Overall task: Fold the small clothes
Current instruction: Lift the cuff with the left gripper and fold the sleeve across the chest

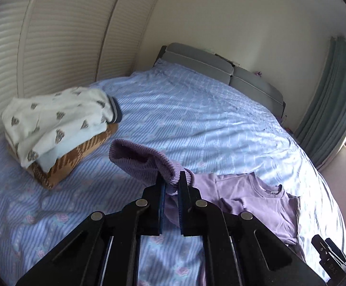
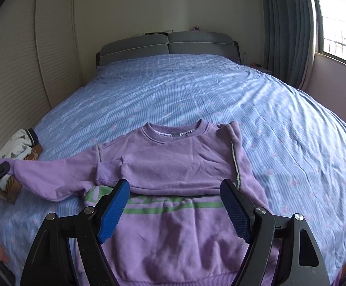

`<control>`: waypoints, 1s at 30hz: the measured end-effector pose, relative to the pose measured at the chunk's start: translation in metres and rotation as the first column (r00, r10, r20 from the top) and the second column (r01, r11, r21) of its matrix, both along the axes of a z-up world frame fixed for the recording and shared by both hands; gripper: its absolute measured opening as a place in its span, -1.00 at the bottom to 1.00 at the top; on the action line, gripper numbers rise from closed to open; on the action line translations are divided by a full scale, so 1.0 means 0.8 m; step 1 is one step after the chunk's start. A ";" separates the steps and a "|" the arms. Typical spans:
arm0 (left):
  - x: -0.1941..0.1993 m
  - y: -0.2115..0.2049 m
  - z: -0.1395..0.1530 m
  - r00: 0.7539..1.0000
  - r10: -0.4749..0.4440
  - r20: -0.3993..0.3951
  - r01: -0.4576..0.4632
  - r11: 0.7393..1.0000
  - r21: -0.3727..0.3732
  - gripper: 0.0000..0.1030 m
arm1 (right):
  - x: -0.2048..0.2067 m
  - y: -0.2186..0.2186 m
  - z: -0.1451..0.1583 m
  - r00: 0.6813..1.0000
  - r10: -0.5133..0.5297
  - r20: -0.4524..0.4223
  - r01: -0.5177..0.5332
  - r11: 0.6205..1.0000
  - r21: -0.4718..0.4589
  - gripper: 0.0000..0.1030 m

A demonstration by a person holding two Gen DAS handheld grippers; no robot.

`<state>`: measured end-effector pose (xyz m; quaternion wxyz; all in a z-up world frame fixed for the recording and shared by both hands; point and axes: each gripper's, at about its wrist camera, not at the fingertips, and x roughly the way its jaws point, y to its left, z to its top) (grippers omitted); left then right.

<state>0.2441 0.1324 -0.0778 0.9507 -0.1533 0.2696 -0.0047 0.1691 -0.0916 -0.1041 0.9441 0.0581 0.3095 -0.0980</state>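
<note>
Folding a small lilac cotton sweatshirt with green lettering (image 2: 173, 164), spread across the near part of the bed with the blue striped, rose-printed cover (image 2: 196, 90), and by the look of it only part-way through. Already done, judging from the lie of the cloth: one sleeve brought in across the chest, and a fold lying across the body just above the green stripe. Still left: the other sleeve, pulled out straight toward the wardrobe side, then probably a final halving and a move to the pile.

Left claw (image 1: 172, 178) clamped tight on the ribbed lilac cuff (image 1: 149, 162) of that outstretched sleeve, lifted clear of the cover. Right claw (image 2: 175, 205) held wide apart above the lower body of the sweatshirt, gripping nothing, blue pads (image 2: 114, 205) on either side of the green stripe.

Lying close to the raised cuff: a stack of finished garments, a white top with small grey motifs and a navy-striped rib (image 1: 53, 121) on a folded brown-and-cream checked piece (image 1: 70, 159). Likely risk: brushing that stack while swinging the sleeve inward. Beyond, grey padded headboard (image 2: 168, 45), louvred cream wardrobe doors (image 2: 13, 76), grey-green curtain (image 2: 287, 28) beside the window; none of these in the way.
</note>
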 end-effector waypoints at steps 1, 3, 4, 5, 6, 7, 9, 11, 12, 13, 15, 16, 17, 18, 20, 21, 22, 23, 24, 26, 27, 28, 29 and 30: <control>0.002 -0.018 0.011 1.000 -0.023 0.016 0.022 1.000 0.016 -0.79 | -0.003 -0.011 0.002 1.000 -0.012 0.003 0.012 1.000 0.016 0.51; 0.007 -0.054 0.031 0.997 -0.072 0.039 0.070 0.997 0.038 -0.79 | -0.009 -0.036 0.004 0.999 -0.037 0.006 0.036 0.998 0.046 0.51; 0.010 -0.074 0.040 0.994 -0.095 0.049 0.092 0.994 0.052 -0.79 | -0.012 -0.048 0.005 0.999 -0.046 0.008 0.045 0.997 0.058 0.51; 0.013 -0.095 0.049 0.991 -0.119 0.058 0.115 0.991 0.067 -0.79 | -0.014 -0.060 0.006 0.998 -0.055 0.011 0.054 0.996 0.066 0.51; 0.015 -0.115 0.055 0.987 -0.145 0.065 0.140 0.987 0.082 -0.79 | -0.017 -0.072 0.006 0.998 -0.066 0.014 0.064 0.995 0.073 0.51; 0.018 -0.134 0.061 0.983 -0.171 0.068 0.164 0.982 0.097 -0.79 | -0.020 -0.084 0.007 0.997 -0.075 0.018 0.073 0.994 0.080 0.51; 0.024 -0.176 0.069 0.972 -0.224 0.071 0.214 0.968 0.129 -0.79 | -0.023 -0.108 0.009 0.995 -0.096 0.028 0.093 0.991 0.093 0.51; 0.029 -0.217 0.073 0.958 -0.279 0.067 0.266 0.952 0.154 -0.79 | -0.024 -0.134 0.009 0.993 -0.114 0.036 0.110 0.988 0.110 0.51; 0.032 -0.239 0.073 0.950 -0.305 0.063 0.291 0.942 0.165 -0.79 | -0.024 -0.147 0.010 0.992 -0.124 0.039 0.119 0.986 0.117 0.51; 0.035 -0.260 0.072 0.942 -0.330 0.058 0.315 0.932 0.176 -0.79 | -0.024 -0.159 0.009 0.990 -0.134 0.042 0.128 0.984 0.124 0.51; 0.042 -0.299 0.065 0.926 -0.374 0.047 0.357 0.912 0.202 -0.79 | -0.024 -0.184 0.006 0.987 -0.156 0.045 0.148 0.979 0.140 0.51; 0.045 -0.317 0.061 0.919 -0.392 0.041 0.375 0.902 0.216 -0.79 | -0.023 -0.195 0.004 0.985 -0.167 0.044 0.159 0.976 0.150 0.52; 0.050 -0.335 0.054 0.913 -0.407 0.032 0.389 0.891 0.233 -0.79 | -0.022 -0.206 0.000 0.983 -0.177 0.042 0.168 0.973 0.161 0.51; 0.055 -0.352 0.045 0.909 -0.417 0.021 0.399 0.882 0.251 -0.79 | -0.021 -0.217 -0.004 0.982 -0.185 0.037 0.176 0.970 0.170 0.52; 0.065 -0.378 0.024 0.902 -0.432 -0.014 0.421 0.870 0.257 -0.79 | -0.017 -0.234 -0.014 0.979 -0.204 0.024 0.197 0.964 0.177 0.52; 0.069 -0.387 0.011 0.899 -0.437 -0.036 0.431 0.866 0.251 -0.79 | -0.014 -0.242 -0.019 0.976 -0.216 0.014 0.210 0.961 0.180 0.52; 0.074 -0.396 -0.001 0.897 -0.439 -0.056 0.438 0.864 0.247 -0.79 | -0.010 -0.249 -0.026 0.974 -0.225 0.001 0.221 0.957 0.186 0.52; 0.078 -0.404 -0.014 0.894 -0.441 -0.074 0.445 0.861 0.247 -0.79 | -0.006 -0.254 -0.033 0.974 -0.227 -0.012 0.225 0.955 0.193 0.52; 0.081 -0.409 -0.026 0.891 -0.444 -0.092 0.453 0.856 0.249 -0.79 | -0.002 -0.258 -0.039 0.974 -0.227 -0.022 0.227 0.954 0.195 0.52; 0.083 -0.417 -0.049 0.885 -0.448 -0.126 0.465 0.850 0.249 -0.79 | 0.004 -0.264 -0.050 0.973 -0.228 -0.039 0.231 0.956 0.181 0.52; 0.084 -0.423 -0.059 0.882 -0.449 -0.145 0.472 0.846 0.248 -0.79 | 0.007 -0.266 -0.055 0.973 -0.228 -0.044 0.233 0.956 0.178 0.52; 0.084 -0.425 -0.068 0.877 -0.451 -0.163 0.479 0.841 0.250 -0.78 | 0.009 -0.267 -0.059 0.973 -0.227 -0.051 0.232 0.956 0.180 0.52; 0.084 -0.426 -0.076 0.870 -0.459 -0.179 0.491 0.834 0.252 -0.78 | 0.012 -0.268 -0.063 0.973 -0.224 -0.056 0.231 0.955 0.185 0.52; 0.084 -0.429 -0.082 0.865 -0.465 -0.190 0.501 0.827 0.257 -0.75 | 0.015 -0.269 -0.066 0.974 -0.219 -0.060 0.226 0.956 0.187 0.52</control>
